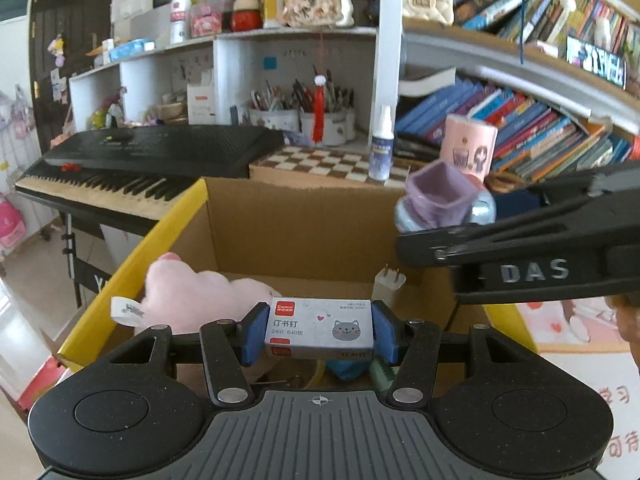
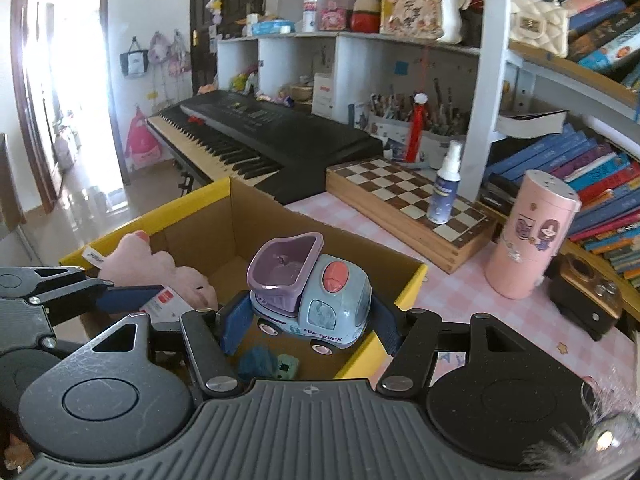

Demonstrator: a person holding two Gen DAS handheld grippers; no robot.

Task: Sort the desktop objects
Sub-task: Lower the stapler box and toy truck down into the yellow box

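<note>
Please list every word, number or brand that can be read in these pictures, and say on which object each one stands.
"订书钉", "24/6 640枚", brand "Comix": staple box in the left gripper.
"FUN TRUCK": toy truck in the right gripper.
"DAS": side of the right gripper, seen from the left wrist.
Too small or blurred: book spines, spray bottle label, plush toy tag, pink canister print.

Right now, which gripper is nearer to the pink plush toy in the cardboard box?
Left. The left gripper, shut on the staples box, sits right beside the pink plush toy. The right gripper, holding the toy truck, is farther off, over the cardboard box's other side.
</note>
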